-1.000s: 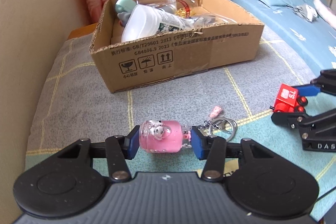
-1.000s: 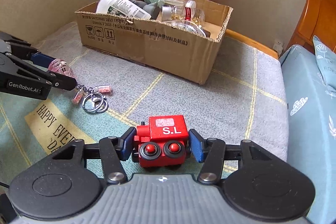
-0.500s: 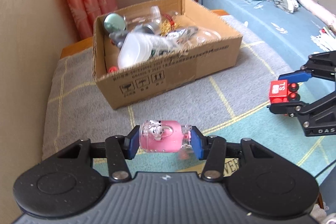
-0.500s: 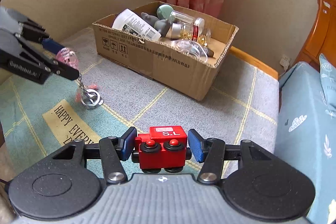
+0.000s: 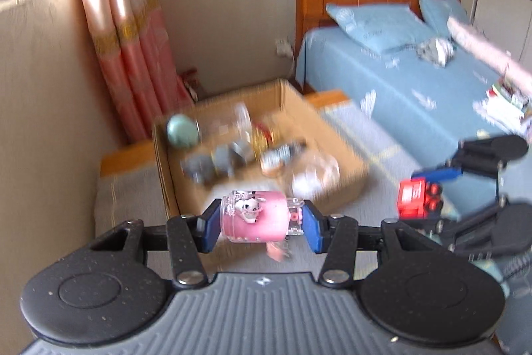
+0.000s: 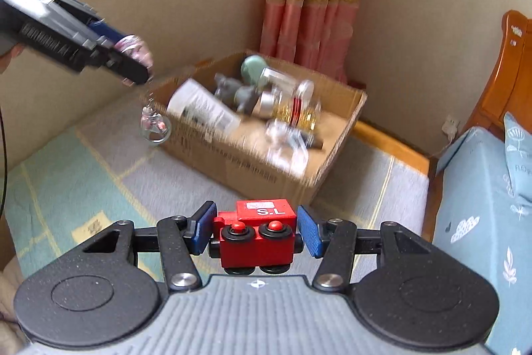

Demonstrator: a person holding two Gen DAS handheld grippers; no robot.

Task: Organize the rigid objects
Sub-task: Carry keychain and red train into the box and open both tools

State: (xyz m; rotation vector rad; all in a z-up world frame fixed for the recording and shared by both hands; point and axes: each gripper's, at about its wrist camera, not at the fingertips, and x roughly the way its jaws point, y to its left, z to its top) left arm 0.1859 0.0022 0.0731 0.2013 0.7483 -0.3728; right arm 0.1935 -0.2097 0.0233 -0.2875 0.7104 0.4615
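Note:
My left gripper [image 5: 259, 223] is shut on a pink keychain bottle [image 5: 254, 217] and holds it in the air near the front of the cardboard box [image 5: 345, 185]. Its key rings [image 6: 154, 125] dangle below it in the right wrist view. My right gripper [image 6: 255, 233] is shut on a red toy train [image 6: 257, 237] marked S.L, held above the blanket short of the box [image 6: 252, 168]. The train also shows in the left wrist view [image 5: 419, 198]. The box holds several bottles, jars and grey figures.
The box stands on a grey and teal blanket [image 6: 83, 168] in the corner by a beige wall. Pink curtains [image 6: 309, 5] hang behind it. A bed with blue bedding [image 5: 415, 95] and a wooden headboard lies to the right.
Both grippers have lifted their objects off the blanket and moved up and toward the box. The keychain's rings now hang free in the air.

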